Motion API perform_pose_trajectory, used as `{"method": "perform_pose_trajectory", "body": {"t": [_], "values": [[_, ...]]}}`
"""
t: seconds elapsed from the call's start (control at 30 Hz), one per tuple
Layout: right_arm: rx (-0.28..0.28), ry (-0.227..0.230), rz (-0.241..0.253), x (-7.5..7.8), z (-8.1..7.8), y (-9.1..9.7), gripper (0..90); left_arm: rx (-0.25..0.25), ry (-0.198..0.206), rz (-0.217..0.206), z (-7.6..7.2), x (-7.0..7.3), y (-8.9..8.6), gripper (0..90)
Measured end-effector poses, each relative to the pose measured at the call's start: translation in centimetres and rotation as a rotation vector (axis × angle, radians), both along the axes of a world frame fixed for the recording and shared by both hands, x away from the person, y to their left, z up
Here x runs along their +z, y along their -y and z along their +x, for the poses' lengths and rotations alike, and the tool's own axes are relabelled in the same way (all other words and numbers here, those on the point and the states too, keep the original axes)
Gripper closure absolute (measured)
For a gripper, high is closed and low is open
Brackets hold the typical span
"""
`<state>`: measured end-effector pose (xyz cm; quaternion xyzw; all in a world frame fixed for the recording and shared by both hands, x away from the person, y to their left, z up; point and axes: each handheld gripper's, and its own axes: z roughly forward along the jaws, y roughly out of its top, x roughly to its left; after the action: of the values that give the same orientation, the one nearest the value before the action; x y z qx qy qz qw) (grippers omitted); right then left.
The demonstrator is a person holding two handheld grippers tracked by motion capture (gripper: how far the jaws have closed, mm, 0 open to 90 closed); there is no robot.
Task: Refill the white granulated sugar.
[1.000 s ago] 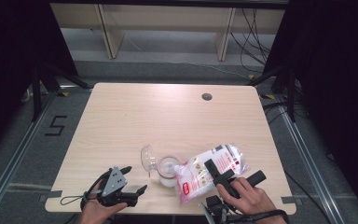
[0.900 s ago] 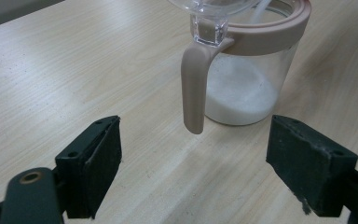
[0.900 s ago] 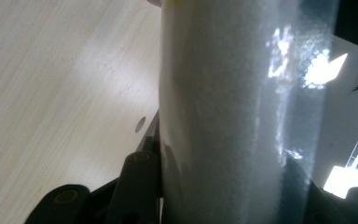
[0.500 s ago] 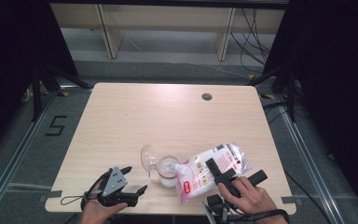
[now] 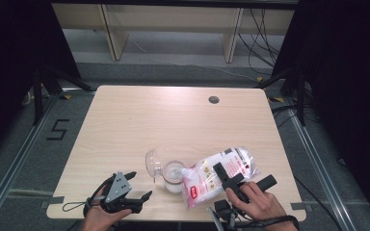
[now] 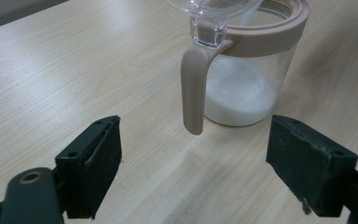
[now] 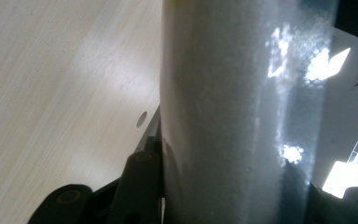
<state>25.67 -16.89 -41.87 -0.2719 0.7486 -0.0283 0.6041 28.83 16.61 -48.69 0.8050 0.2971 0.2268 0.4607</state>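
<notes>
A pale wooden counter (image 5: 173, 120) is sitting in a dark room, a "5" taped on the floor at its left. The left tongs (image 5: 134, 193) are waiting with jaws apart beside the jar (image 5: 172, 176), lid flipped up, about a quarter full. The right tongs (image 5: 227, 179) are clamping the tilted bag (image 5: 212, 177), apparently mid-pour; its red label is unreadable.

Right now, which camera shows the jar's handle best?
The left gripper view: the jar's beige handle hangs close and sharp between the open jaws. In the high view the jar is small, its handle hard to tell. The right gripper view shows the bag up close.
</notes>
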Motion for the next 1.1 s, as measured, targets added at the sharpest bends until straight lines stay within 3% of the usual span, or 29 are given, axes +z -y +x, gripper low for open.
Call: {"method": "perform_pose_trajectory", "body": {"t": [0.43, 1.0, 1.1], "values": [[0.013, -0.008, -0.02, -0.16, -0.14, -0.27, 71.7, -0.004, 0.008, 0.003, 0.0, 0.05, -0.1, 17.6], [0.006, -0.009, 0.014, -0.22, -0.09, -0.08, 72.2, 0.0, -0.001, -0.001, 0.01, 0.01, -0.14, 17.6], [0.015, -0.011, -0.002, -0.04, -0.06, -0.09, 72.4, 0.003, 0.001, -0.001, -0.02, 0.0, -0.11, 17.5]]}}
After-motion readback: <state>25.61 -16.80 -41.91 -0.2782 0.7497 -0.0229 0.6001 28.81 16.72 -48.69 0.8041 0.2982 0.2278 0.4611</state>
